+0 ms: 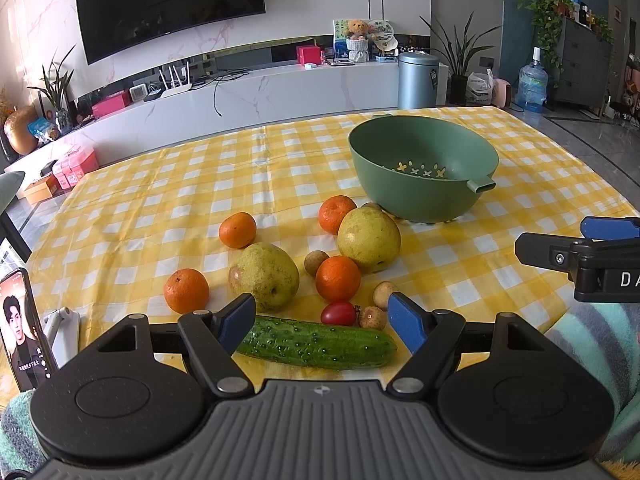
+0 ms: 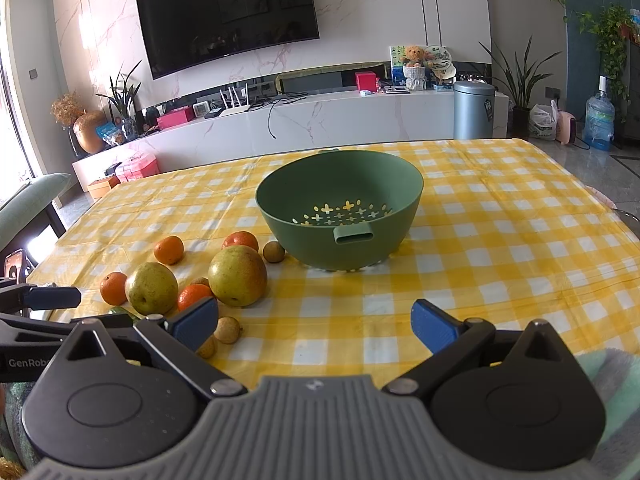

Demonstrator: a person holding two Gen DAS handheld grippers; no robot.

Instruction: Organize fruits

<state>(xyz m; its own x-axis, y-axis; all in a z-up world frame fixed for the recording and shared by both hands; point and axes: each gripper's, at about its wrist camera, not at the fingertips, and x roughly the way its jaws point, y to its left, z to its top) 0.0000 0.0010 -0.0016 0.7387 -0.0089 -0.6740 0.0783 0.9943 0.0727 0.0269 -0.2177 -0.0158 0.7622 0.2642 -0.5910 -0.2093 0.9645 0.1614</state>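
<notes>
While both tongs are gaping wide and empty, the cucumber [image 1: 316, 345] is lying crosswise just before the left tongs [image 1: 322, 320], nearer them than the right tongs [image 2: 314, 326], short of the green bowl [image 1: 424, 168].

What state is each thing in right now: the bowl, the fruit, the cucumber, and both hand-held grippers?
Green colander bowl: upright, empty.
Four oranges: loose on the tablecloth, outside the bowl.
Two pears: on the cloth, ungrasped.
Cucumber: lying flat, just ahead of the left gripper.
Cherry tomato: on the cloth.
Left hand-held gripper: open, holding nothing.
Right hand-held gripper: open, holding nothing.
</notes>
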